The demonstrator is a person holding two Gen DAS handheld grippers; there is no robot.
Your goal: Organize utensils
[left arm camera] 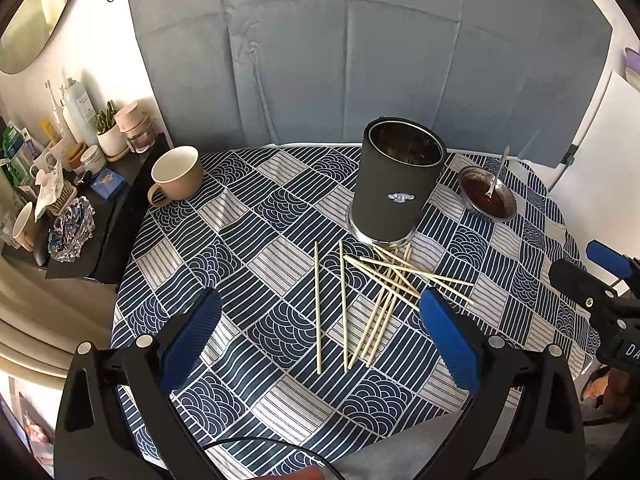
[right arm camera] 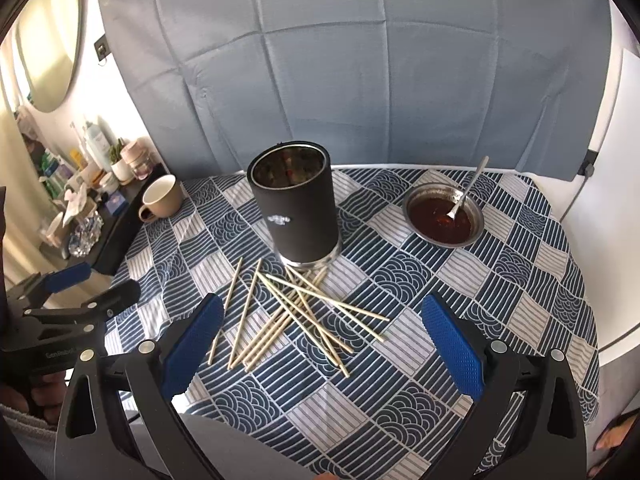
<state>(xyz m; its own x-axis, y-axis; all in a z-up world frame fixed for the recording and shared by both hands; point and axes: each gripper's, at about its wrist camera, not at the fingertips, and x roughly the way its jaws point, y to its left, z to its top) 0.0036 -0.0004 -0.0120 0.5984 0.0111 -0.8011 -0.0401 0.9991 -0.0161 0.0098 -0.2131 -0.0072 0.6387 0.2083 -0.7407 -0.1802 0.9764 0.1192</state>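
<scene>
Centrally, loose chopsticks (left arm camera: 372, 300) lay crossed in a heap on the table (right arm camera: 520, 300), their far ends touching the base of an upright black canister (left arm camera: 396, 184). Both the left gripper (left arm camera: 320, 344) and right gripper (right arm camera: 322, 346) hovered above the near edge, jaws spread wide, holding nothing. A sauce bowl (right arm camera: 442, 216) with spoon (right arm camera: 466, 192) sat toward the far right edge, a beige mug (left arm camera: 176, 176) at the far left corner.
</scene>
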